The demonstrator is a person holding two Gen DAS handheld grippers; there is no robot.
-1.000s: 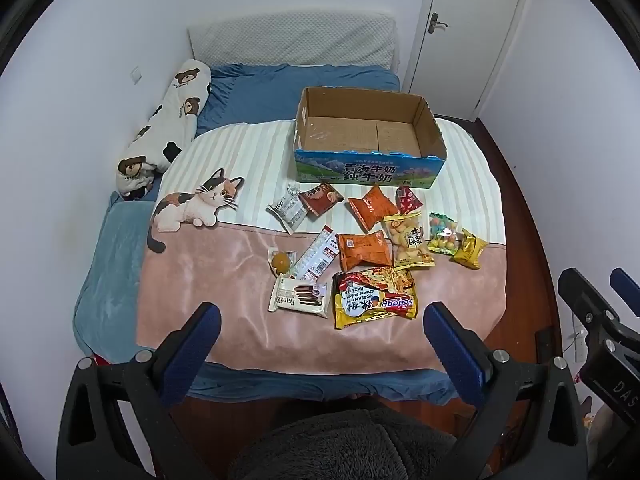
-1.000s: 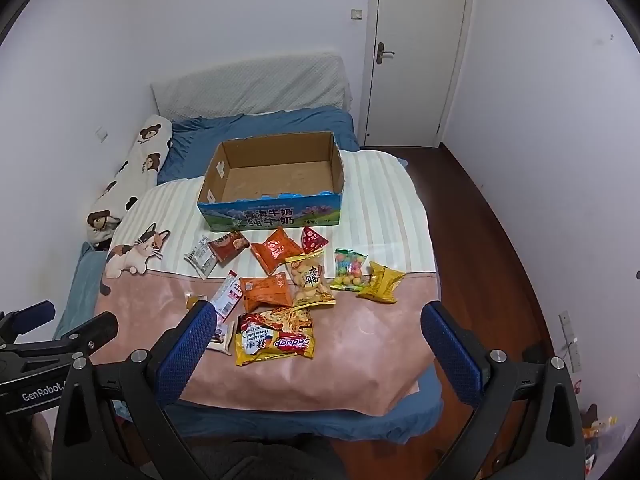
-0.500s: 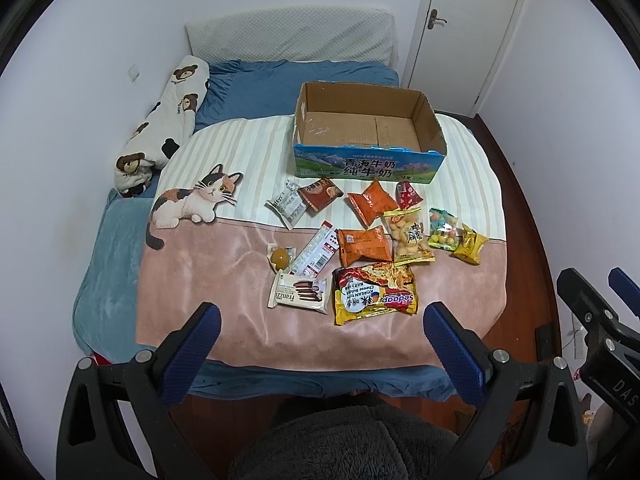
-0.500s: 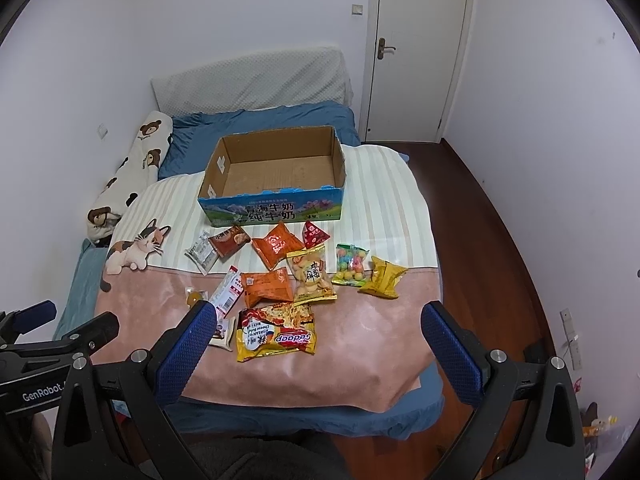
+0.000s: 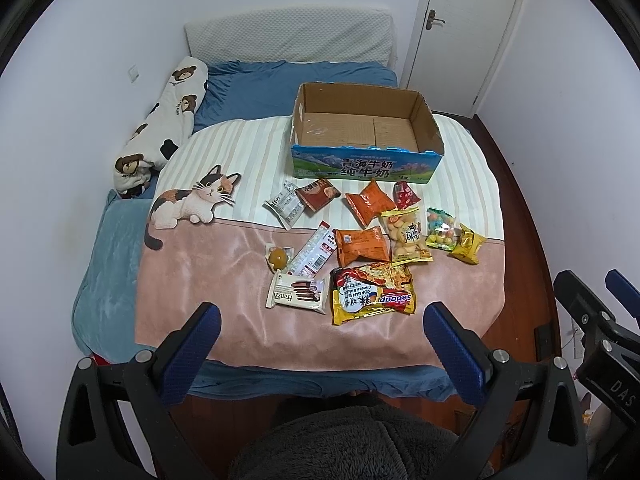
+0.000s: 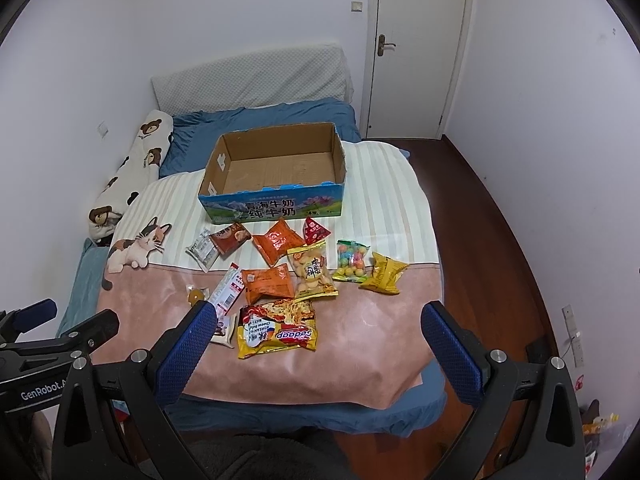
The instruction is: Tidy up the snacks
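Note:
An open, empty cardboard box (image 5: 366,136) (image 6: 276,168) with a blue printed front stands on the bed. Several snack packets lie in front of it: a yellow-red noodle pack (image 5: 372,294) (image 6: 278,330), two orange bags (image 5: 362,244) (image 6: 267,284), a biscuit bag (image 5: 406,236), a white Franzzi wafer pack (image 5: 298,294), a yellow packet (image 5: 467,244) (image 6: 383,273). My left gripper (image 5: 320,326) is open and empty, above the bed's near edge. My right gripper (image 6: 318,326) is open and empty, just short of the noodle pack.
The blanket (image 5: 200,280) with a cat picture covers the bed. A bear-print pillow (image 5: 164,128) lies at the left by the wall. Wooden floor (image 6: 480,208) runs along the bed's right side, with a shut door (image 6: 416,48) behind.
Both grippers have drifted slightly nearer the bed; the snacks and box sit a little lower in both views. Nothing was picked up or shifted.

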